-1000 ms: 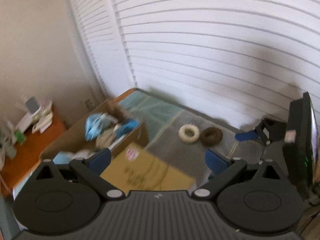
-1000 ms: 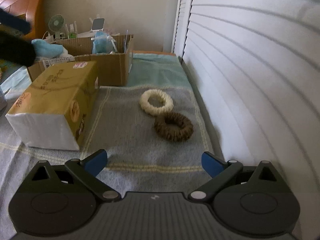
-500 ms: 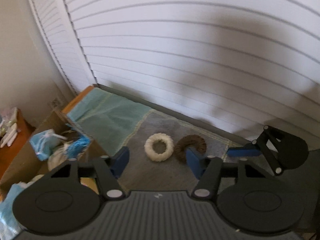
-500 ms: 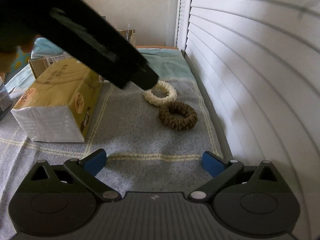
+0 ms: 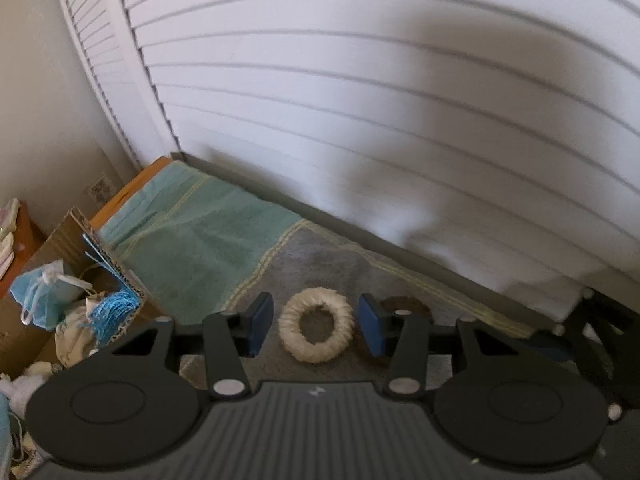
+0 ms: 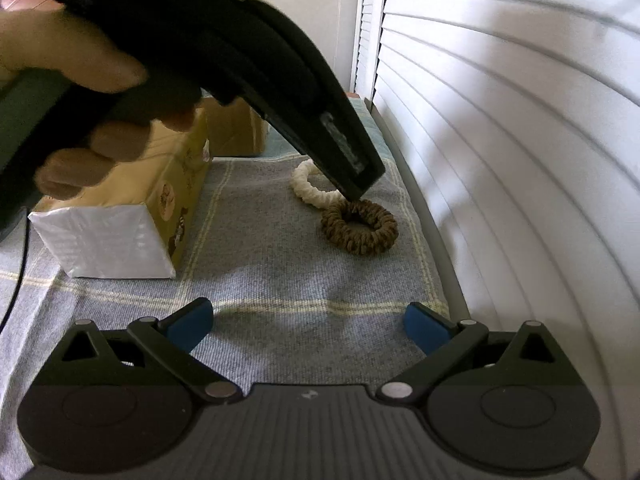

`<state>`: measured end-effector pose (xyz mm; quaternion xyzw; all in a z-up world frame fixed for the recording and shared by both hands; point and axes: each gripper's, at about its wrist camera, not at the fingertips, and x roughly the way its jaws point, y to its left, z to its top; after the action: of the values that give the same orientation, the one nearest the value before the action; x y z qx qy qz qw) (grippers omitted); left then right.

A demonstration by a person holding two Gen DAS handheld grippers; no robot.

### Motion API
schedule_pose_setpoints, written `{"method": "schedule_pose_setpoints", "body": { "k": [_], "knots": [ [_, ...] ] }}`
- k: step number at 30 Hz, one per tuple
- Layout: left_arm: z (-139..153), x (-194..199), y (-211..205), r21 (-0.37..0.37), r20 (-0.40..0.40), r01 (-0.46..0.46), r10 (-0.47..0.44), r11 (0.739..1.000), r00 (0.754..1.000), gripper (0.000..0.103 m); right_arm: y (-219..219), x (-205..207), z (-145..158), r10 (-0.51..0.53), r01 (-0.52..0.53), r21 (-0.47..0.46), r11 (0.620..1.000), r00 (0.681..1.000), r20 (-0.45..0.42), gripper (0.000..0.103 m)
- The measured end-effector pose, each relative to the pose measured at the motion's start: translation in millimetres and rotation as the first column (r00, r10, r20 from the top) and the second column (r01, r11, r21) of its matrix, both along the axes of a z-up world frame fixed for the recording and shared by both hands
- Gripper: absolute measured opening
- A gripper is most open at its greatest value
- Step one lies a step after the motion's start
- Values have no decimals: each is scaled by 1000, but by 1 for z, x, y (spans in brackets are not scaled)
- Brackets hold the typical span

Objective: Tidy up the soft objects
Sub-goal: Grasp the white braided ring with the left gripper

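- Left wrist view: the left tongs (image 5: 316,326) straddle a cream hair tie (image 5: 316,330) lying flat on a grey towel (image 5: 320,256); the blue pads stand just beside the ring on either side, with a sliver of towel showing between pad and ring — no squeeze visible. The jaws have just been closing, with the ring between them.
- A brown hair tie (image 5: 404,303) lies just beyond the right-hand pad, mostly hidden behind it.
- Further left, a teal towel (image 5: 192,240) covers the far end of the desk, and an open cardboard box (image 5: 72,232) holds blue and white soft items.
- Right wrist view: the right tongs (image 6: 310,322) hang wide apart above the grey towel, nothing between them.
- A hand (image 6: 72,92) holds the black left tool, which slants down over the cream hair tie (image 6: 310,190) and hides part of it; the brown hair tie (image 6: 360,227) lies close beside it, near the white slatted shutter (image 6: 520,140).
- A yellow tissue pack (image 6: 124,216) sits on the towel to the left, well apart from both rings.
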<state>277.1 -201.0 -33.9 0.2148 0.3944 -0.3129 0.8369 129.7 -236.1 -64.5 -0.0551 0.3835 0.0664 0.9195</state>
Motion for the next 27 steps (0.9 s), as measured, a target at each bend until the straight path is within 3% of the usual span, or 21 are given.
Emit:
{"method": "schedule_pose_setpoints", "body": {
  "k": [8,16,27],
  "knots": [
    [-10,7,-4,3,-6,-34,34,999,999,47,-1,-2,-1,4,-4,1,1000,1000,4,103],
    [-5,6,6,7,-11,-72,73,997,997,55,-1,-2,-2,3,-3,1,1000,1000,5,103],
    [-16,3,-1,24,-33,-87,88,996,996,49,0,-2,-2,3,-3,1,1000,1000,6,103]
  ]
}}
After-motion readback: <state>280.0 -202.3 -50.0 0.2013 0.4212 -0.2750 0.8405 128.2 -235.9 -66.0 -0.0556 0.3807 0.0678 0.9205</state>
